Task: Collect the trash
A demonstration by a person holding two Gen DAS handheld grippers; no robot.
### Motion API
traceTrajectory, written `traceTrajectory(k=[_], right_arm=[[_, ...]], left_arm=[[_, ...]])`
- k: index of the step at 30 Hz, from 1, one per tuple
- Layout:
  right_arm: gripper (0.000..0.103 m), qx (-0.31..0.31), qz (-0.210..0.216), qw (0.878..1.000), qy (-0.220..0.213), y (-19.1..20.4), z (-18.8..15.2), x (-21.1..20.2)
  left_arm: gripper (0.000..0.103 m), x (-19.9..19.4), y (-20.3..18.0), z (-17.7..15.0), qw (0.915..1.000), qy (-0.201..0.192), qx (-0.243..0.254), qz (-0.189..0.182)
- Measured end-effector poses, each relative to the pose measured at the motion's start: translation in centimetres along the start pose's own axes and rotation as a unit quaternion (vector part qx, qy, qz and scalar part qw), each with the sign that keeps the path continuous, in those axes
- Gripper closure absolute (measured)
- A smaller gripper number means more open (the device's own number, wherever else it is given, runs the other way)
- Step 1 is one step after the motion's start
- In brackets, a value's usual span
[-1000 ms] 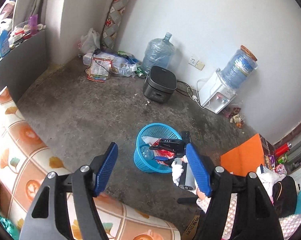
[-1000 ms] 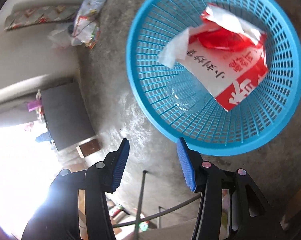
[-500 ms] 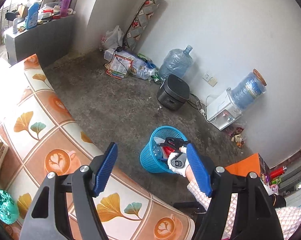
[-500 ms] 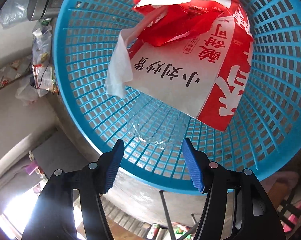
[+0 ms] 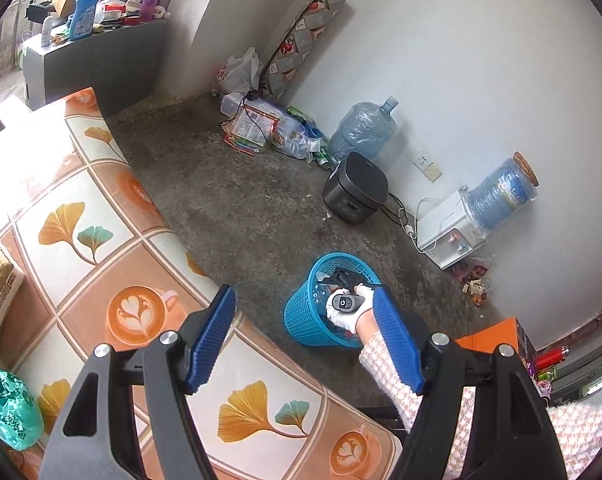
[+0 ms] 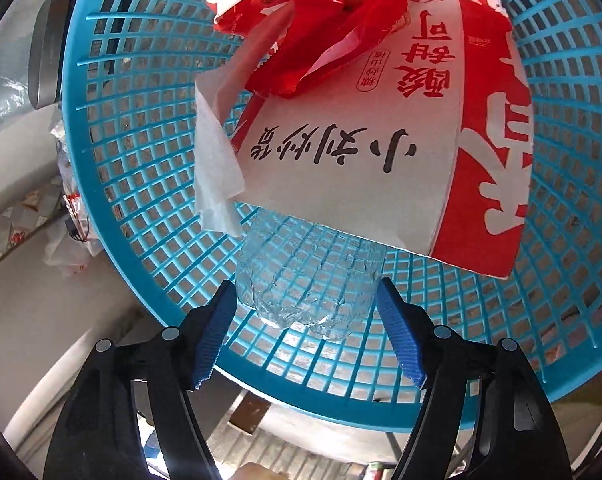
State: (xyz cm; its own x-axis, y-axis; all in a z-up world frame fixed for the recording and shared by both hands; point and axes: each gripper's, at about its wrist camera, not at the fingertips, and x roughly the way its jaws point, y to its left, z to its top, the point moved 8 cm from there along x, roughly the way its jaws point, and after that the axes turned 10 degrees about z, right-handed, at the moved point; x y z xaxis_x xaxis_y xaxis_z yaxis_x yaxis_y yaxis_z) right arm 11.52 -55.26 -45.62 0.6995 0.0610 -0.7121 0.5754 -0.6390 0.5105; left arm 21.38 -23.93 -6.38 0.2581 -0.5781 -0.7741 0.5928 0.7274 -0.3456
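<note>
- Left gripper [image 5: 303, 334] hangs over a patterned table [image 5: 101, 240], jaws apart and empty; beyond it, a gloved hand [image 5: 347, 308] reaches into the blue basket [image 5: 307, 320] on the floor.
- Right gripper [image 6: 307, 320] points into the basket [image 6: 141, 152], jaws opening around a clear bottle [image 6: 301, 280] without pressing it; a red-and-white bag [image 6: 361, 152] lies above.

Left hand-held gripper [image 5: 303, 338] agape; right hand-held gripper [image 6: 307, 312] jaws opening.

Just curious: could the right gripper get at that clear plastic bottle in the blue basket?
Probably yes. The right gripper is inside the basket, its jaws opening around the bottle's exposed end; the paper bag covers the rest.
</note>
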Motion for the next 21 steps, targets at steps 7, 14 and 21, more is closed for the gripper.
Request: traceTrajectory(k=[7,14,21], right_arm=[[0.037,0.013,0.035,0.999,0.001,-0.9,0.2,-0.3],[0.037,0.067,0.137,0.985,0.08,-0.9,-3.7,-2.7],[0.033,0.101,0.161,0.973,0.131,-2.2,-4.4,-2.5]], left_arm=[[0.034,0.2,0.3,0.1,1.0,0.001,-0.006,0.001],[0.034,0.3,0.2,0.1,1.0,0.001,-0.006,-0.005],[0.034,-0.2,-0.4,-0.1,1.0,-0.001,-0.003,-0.006]])
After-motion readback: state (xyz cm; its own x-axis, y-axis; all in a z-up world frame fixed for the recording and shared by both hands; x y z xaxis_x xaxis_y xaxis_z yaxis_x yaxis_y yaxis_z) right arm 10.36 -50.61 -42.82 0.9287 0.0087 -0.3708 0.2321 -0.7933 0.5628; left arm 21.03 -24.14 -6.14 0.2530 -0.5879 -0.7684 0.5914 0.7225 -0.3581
